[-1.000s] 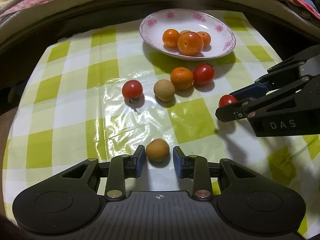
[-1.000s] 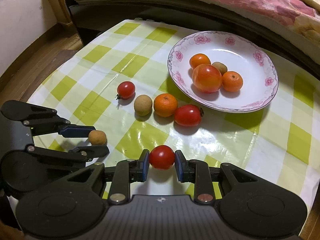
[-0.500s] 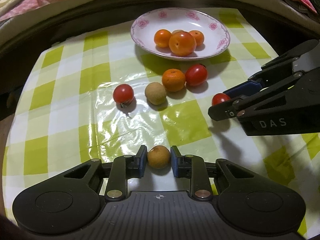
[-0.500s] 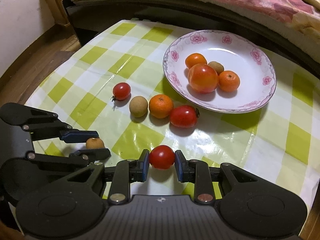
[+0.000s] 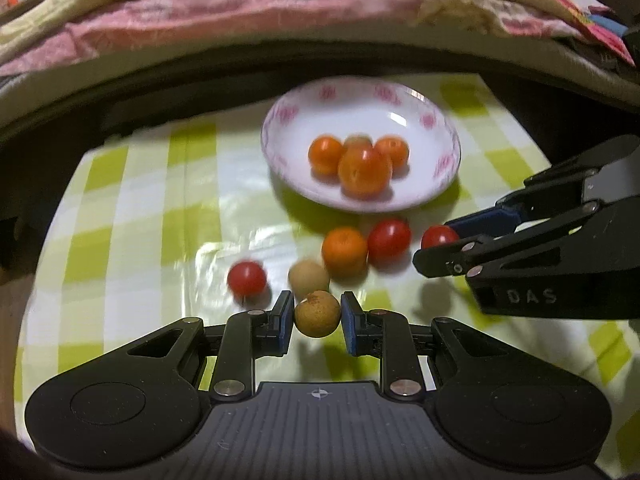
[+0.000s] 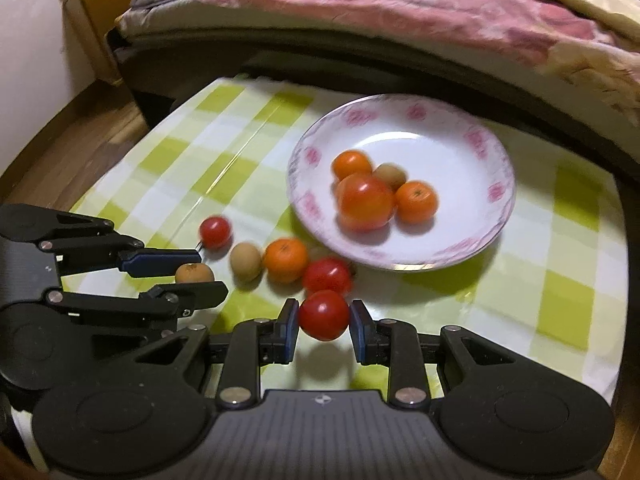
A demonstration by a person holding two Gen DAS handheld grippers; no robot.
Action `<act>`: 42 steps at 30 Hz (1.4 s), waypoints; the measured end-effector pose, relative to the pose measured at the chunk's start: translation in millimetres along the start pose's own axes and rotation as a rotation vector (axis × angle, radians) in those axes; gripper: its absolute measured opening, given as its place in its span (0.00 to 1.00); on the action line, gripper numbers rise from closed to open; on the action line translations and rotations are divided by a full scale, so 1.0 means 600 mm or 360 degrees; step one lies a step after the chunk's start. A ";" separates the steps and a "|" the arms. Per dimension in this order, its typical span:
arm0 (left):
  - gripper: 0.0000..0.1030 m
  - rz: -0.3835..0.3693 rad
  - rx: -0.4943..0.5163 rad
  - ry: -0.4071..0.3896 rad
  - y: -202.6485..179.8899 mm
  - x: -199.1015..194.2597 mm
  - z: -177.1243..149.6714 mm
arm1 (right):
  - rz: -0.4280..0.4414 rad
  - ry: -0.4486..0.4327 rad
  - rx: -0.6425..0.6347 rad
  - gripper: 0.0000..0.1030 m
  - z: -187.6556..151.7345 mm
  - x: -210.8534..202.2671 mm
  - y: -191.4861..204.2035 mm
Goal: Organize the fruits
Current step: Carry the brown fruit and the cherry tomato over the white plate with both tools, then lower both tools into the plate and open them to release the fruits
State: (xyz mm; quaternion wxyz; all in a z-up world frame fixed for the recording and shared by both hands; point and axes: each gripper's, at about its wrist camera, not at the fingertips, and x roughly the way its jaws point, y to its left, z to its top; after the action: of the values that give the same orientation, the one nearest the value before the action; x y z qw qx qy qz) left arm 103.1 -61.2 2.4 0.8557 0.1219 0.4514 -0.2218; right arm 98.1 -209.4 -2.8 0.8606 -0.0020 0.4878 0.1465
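Moved since earlier: both grippers have come up off the cloth and tipped toward the plate; each carried fruit now casts a shadow below it, and the background is motion-blurred.
Left gripper: pinching the brown longan-like fruit across its middle, blue pads on opposite sides. A centred pinch on a small round fruit should keep it from squirting out.
Right gripper: clamped on a red cherry tomato, same centred pinch. Soft skin, so light force looks right.
Plate contents: two small oranges, one larger orange-red fruit, one brown fruit partly hidden behind. They sit clustered toward the near-left of the dish; the far and right side is bare, which I judge to be the drop zone.
Loose on tablecloth: red tomato, pale brown fruit, small orange, second red tomato, in a rough row just in front of the plate.
Step in hand: my read is a two-handed carry to the plate.
Progress: roughly halfway; four fruits in, two in transit, four left.
Risk: both grippers converge on one plate, so stagger the drops. A round fruit released high may roll out or knock the pile.
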 end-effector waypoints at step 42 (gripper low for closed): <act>0.30 -0.0006 -0.0123 -0.0168 0.003 0.127 0.165 | -0.0158 -0.0091 0.0181 0.32 0.147 0.095 -0.136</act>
State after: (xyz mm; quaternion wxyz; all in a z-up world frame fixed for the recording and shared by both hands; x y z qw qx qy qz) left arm 212.7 -120.6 -4.6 0.8819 0.0760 0.4142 -0.2120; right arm 220.1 -260.7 -15.9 0.8791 0.0267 0.4698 0.0757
